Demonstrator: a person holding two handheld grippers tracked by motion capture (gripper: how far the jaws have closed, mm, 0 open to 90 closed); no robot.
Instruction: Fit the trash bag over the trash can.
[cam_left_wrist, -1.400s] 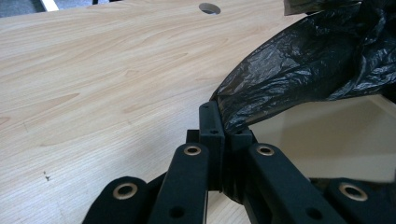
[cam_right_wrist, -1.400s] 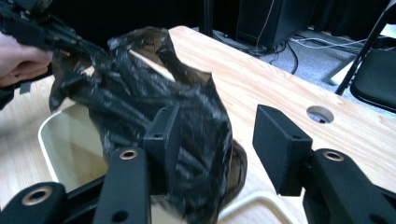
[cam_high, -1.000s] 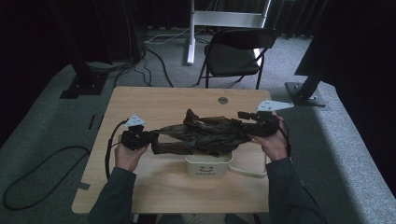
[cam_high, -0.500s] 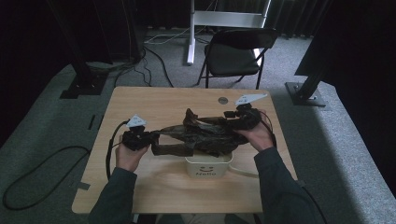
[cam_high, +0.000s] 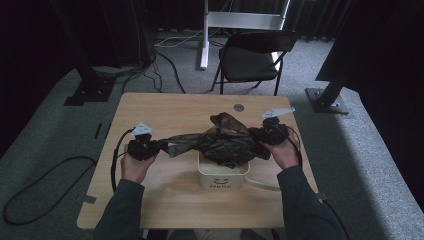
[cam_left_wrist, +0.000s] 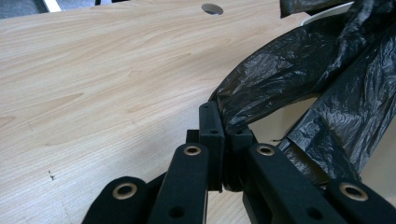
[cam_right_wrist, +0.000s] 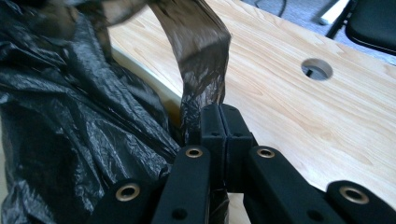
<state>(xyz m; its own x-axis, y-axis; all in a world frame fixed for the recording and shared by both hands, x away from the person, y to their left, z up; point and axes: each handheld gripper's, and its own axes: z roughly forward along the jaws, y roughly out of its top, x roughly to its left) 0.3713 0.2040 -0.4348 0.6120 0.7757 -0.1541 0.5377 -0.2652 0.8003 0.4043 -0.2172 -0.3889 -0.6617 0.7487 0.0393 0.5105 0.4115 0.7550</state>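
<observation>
A black plastic bag (cam_high: 220, 141) lies draped over a small white bin (cam_high: 223, 174) near the front of the wooden counter (cam_high: 165, 107). Left of the bin, the left claw (cam_high: 159, 145) is clenched on a stretched corner of the bag. At the bin's right, the right claw (cam_high: 256, 136) has just closed, pinching another strip of the bag.
</observation>
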